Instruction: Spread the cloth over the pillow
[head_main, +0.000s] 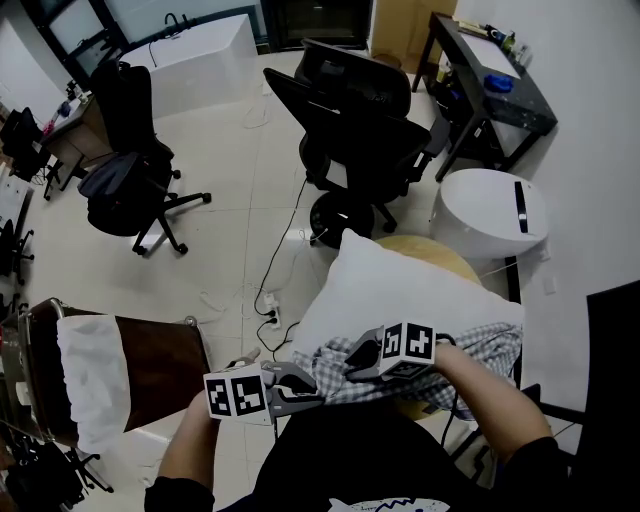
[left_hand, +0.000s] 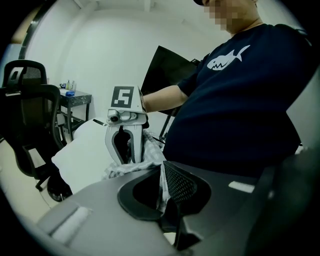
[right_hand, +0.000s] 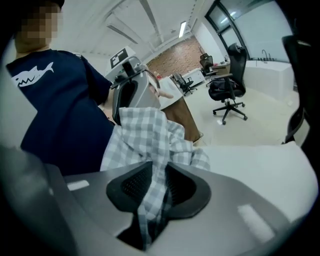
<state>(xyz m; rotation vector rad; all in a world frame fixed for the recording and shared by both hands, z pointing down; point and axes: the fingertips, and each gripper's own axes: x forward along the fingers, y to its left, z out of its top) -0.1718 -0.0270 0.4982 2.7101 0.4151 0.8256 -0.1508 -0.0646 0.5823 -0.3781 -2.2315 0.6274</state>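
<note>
Cloth (head_main: 470, 350): one, checked, thin, light and limp, lying bunched on the pillow's near edge. It will likely sag and crease, so take it at the hem or corners, holds well apart.
Pillow (head_main: 390, 290): one, white, soft.
Left gripper (head_main: 308, 398): jaws pinched tight on a thin fold.
Right gripper (head_main: 352, 368): jaws clamped on a thicker bunch, part-way closed.
Both grippers are at the pillow's near edge
</note>
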